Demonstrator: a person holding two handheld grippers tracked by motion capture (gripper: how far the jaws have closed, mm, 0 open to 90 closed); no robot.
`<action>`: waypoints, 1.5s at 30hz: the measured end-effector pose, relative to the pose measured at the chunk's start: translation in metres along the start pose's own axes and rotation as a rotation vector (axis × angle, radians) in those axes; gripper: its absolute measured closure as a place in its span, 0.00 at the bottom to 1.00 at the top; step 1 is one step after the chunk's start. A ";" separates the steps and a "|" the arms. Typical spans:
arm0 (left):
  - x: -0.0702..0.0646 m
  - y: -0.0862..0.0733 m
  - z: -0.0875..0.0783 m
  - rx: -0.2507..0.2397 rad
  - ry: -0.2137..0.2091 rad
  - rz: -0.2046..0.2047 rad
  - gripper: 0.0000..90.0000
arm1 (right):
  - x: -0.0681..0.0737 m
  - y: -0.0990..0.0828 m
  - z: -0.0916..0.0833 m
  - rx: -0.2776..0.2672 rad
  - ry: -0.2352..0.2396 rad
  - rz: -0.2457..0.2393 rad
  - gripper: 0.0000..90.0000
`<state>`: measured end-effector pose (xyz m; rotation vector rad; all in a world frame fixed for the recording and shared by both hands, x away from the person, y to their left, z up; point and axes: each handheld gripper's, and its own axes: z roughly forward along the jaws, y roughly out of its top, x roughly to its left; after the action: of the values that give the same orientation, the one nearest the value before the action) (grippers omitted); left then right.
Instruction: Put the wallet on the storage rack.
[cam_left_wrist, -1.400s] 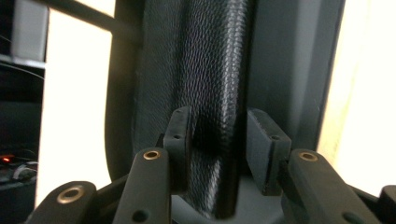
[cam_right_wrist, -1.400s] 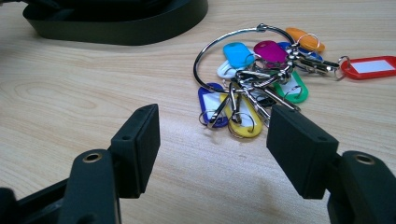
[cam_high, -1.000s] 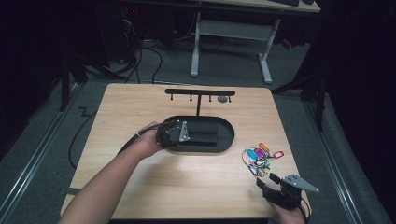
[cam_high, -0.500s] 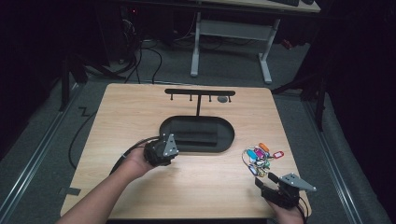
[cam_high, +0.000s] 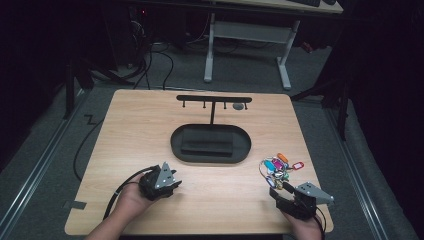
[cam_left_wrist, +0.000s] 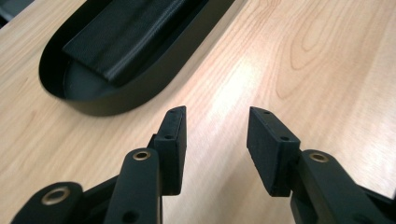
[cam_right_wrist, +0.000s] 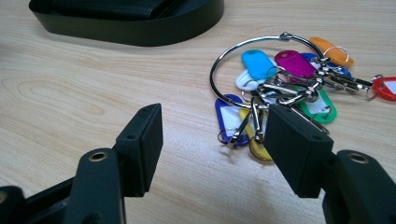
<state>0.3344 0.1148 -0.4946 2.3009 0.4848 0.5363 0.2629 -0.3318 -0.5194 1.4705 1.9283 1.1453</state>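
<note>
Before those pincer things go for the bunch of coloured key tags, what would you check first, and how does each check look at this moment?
1. Right gripper jaws apart, nothing between them: ok.
2. Bunch of key tags lies flat on the table, just beyond the right jaws, not yet touched: ok.
3. Big metal ring of the bunch is free on its near side for a pinch: ok.
4. Left gripper jaws apart over bare wood, holding nothing: ok.
5. Black oval tray stands apart from the tags: ok.
6. Pegs on the black rack free for hanging: cannot tell, one bears something small.
</note>
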 end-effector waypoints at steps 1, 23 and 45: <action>-0.002 -0.003 -0.004 -0.005 0.003 -0.015 0.65 | 0.000 0.000 0.000 -0.001 0.001 -0.002 0.42; -0.018 -0.048 -0.027 -0.101 0.052 -0.147 0.53 | 0.003 -0.002 -0.004 -0.013 -0.055 0.025 0.45; -0.018 -0.048 -0.028 -0.128 0.042 -0.145 0.39 | 0.042 0.062 0.018 0.288 0.014 -0.252 0.53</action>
<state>0.2961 0.1548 -0.5145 2.1179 0.6148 0.5297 0.2969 -0.2811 -0.4728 1.3062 2.2859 0.7942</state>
